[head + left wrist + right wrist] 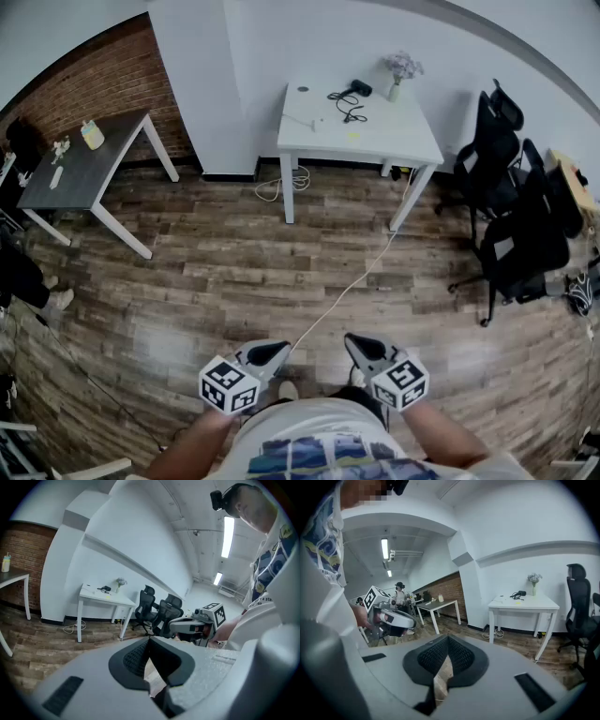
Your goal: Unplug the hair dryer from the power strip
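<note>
**A:** Which step are we at?

**B:** The approach, I'd say. The left hand-held gripper (149, 641) and the right hand-held gripper (448, 640) both have their jaws together on nothing, well apart from the white square counter (375, 142).

**A:** And the dryer?

**B:** The small black hair dryer (360, 89) lies near the counter's far edge, with its black cord (348, 112) looped beside it. Next, walk over and find the plug.

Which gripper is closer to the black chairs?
Right. The right gripper is on the side of the black chairs, though far across the floor from them; the left gripper sits beside it, farther off.
</note>
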Motion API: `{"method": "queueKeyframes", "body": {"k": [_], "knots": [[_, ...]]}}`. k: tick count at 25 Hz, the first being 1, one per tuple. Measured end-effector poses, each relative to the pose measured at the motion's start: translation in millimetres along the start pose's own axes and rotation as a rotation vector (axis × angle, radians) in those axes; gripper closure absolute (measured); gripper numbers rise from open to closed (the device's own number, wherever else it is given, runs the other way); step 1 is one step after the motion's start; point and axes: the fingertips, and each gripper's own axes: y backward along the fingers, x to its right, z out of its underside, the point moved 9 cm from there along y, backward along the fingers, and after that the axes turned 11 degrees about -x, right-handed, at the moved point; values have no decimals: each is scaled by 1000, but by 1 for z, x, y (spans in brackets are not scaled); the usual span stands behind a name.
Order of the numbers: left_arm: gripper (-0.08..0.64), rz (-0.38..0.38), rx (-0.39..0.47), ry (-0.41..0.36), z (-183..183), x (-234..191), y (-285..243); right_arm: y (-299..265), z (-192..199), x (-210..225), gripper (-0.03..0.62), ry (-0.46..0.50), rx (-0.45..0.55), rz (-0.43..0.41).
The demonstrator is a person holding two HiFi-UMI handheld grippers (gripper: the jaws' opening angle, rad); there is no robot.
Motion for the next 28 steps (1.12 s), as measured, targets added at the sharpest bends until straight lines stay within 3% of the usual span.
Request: {"method": "queueKeyframes", "body": {"k": [9, 14, 15, 16, 23, 28], "knots": [[560, 35, 2, -17, 18, -28, 42, -29, -14, -50, 594, -3, -14, 26], [560, 61, -22, -7, 27, -40, 39, -31, -16, -54, 585, 7, 1, 80], [560, 65, -25, -3, 26, -42, 36, -32, -16, -51, 489, -3, -7, 80], [560, 67, -26, 0, 25, -45, 33, -33, -17, -47, 459, -15, -10, 83], [560, 63, -49, 7, -3, -82, -2, -63, -32, 7, 466, -52, 13, 117], [560, 47, -102, 12, -56, -116, -45, -91, -64, 76, 466, -84, 21, 94]]}}
